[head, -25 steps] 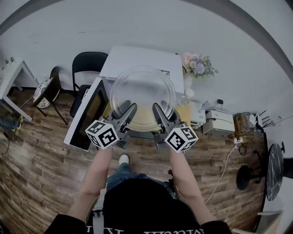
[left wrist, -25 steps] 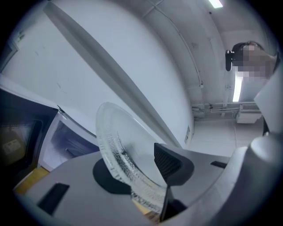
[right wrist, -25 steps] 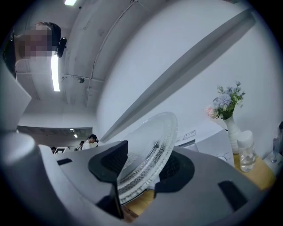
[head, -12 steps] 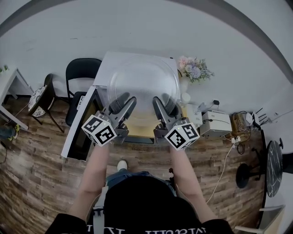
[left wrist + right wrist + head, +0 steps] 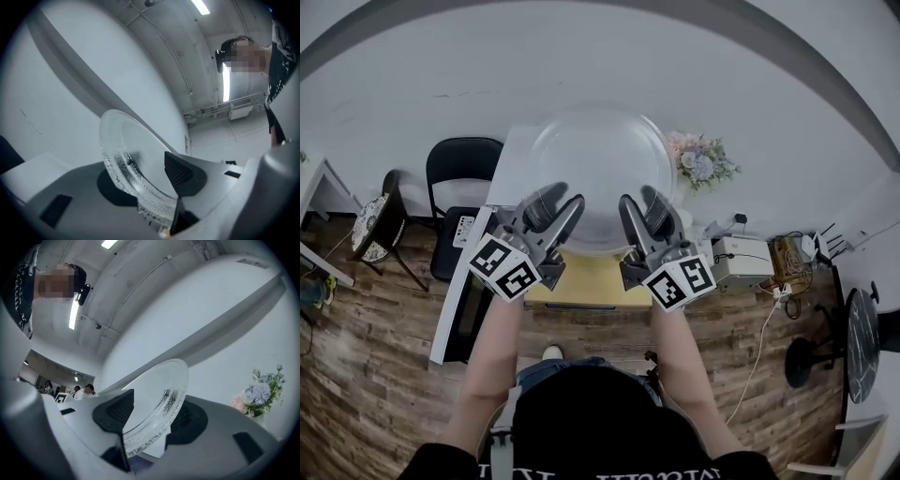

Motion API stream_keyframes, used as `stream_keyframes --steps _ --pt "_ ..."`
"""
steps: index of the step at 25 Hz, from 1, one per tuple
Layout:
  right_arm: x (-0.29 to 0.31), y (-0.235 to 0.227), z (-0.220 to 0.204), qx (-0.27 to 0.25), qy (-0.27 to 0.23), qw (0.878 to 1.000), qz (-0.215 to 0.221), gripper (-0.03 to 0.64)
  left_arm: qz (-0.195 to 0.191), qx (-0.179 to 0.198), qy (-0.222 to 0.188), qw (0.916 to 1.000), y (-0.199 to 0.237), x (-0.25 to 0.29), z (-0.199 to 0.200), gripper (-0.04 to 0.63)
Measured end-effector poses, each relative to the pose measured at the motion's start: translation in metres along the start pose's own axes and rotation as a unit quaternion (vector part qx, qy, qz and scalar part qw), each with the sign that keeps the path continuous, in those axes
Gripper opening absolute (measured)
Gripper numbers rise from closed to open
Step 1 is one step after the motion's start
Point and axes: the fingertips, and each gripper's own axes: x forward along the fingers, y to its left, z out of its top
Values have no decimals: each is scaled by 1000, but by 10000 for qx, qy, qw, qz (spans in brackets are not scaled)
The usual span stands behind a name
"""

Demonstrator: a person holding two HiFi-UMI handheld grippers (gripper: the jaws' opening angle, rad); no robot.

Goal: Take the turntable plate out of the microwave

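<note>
1. Far left, the microwave door (image 5: 455, 314) hangs open. The lit cavity of the microwave (image 5: 581, 281) looks empty from up here.
2. My left gripper (image 5: 561, 199) is up above the microwave, clamped on the near-left rim of the glass turntable plate (image 5: 600, 159). In the left gripper view the ribbed rim sits squeezed between both pads (image 5: 178, 168), no gap that I can see.
3. The plate itself is clear of the cavity, in the air above the microwave's top and tipped up towards the wall behind it. So I'd call the extraction done; this is the carry-away step.
4. My right gripper (image 5: 639, 199) mirrors the left, just right of it above the microwave, closed on the near-right rim. The right gripper view shows glass pinched between its pads (image 5: 117, 411).
5. Right of the microwave stands a bunch of flowers (image 5: 698, 159), close to the plate's right edge.
6. Next, I reckon: level the plate, move both grippers together so the glass isn't twisted, stay off the flowers, and find a flat spot away from the microwave to set it down. Smooth glass, edge grip only; it could slip.
</note>
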Motion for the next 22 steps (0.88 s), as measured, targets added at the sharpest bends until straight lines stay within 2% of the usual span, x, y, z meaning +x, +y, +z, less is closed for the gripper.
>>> stream_keyframes --steps 13,22 --pt "43 -10 23 -363 -345 9987 -14 221 -334 312 -208 9987 28 29 34 164" --pt "51 -22 35 -282 -284 9990 212 222 -96 381 -237 9989 25 44 41 164"
